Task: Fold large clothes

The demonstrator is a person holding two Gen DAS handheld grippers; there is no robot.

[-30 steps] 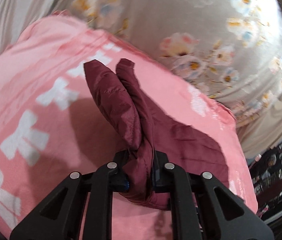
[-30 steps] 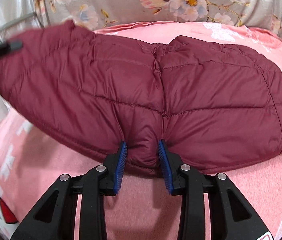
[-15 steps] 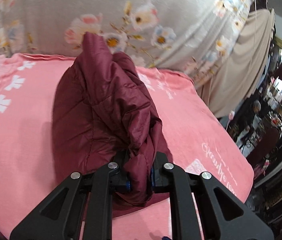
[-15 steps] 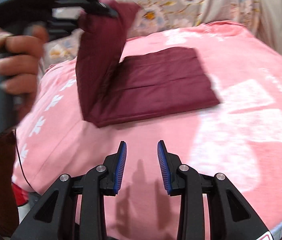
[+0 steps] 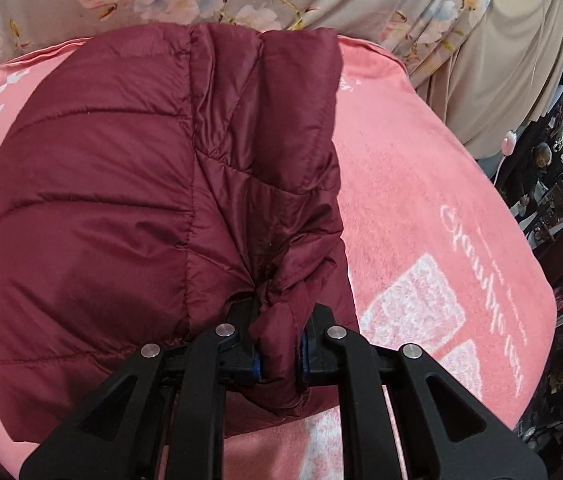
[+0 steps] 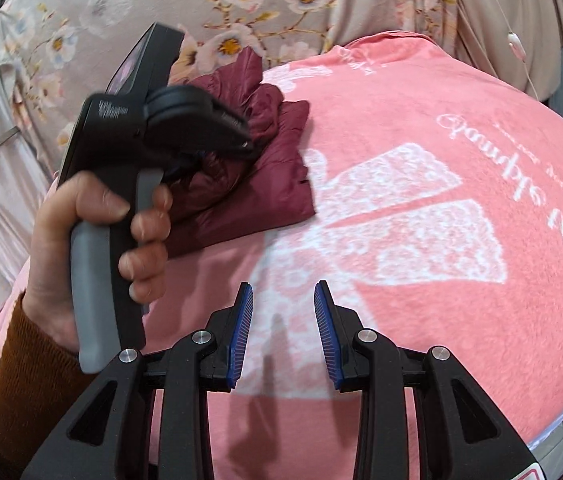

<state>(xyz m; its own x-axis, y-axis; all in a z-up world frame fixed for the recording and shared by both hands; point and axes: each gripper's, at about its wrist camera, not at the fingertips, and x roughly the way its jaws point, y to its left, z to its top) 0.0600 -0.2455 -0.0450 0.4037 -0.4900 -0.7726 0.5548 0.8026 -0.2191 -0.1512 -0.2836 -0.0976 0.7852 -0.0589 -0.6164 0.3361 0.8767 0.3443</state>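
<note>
Jacket (image 5: pixel 121 200) is lying mostly folded on the pink blanket (image 5: pixel 421 184); your left gripper (image 5: pixel 279 354) is clamping its last flap, right gripper (image 6: pixel 281 332) is hanging apart, holding nothing. Final flattening is remaining.

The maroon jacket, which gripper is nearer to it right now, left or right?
Left. The left gripper is shut on a bunched edge of the jacket. The right gripper is open and empty, over bare pink blanket, apart from the jacket.
</note>
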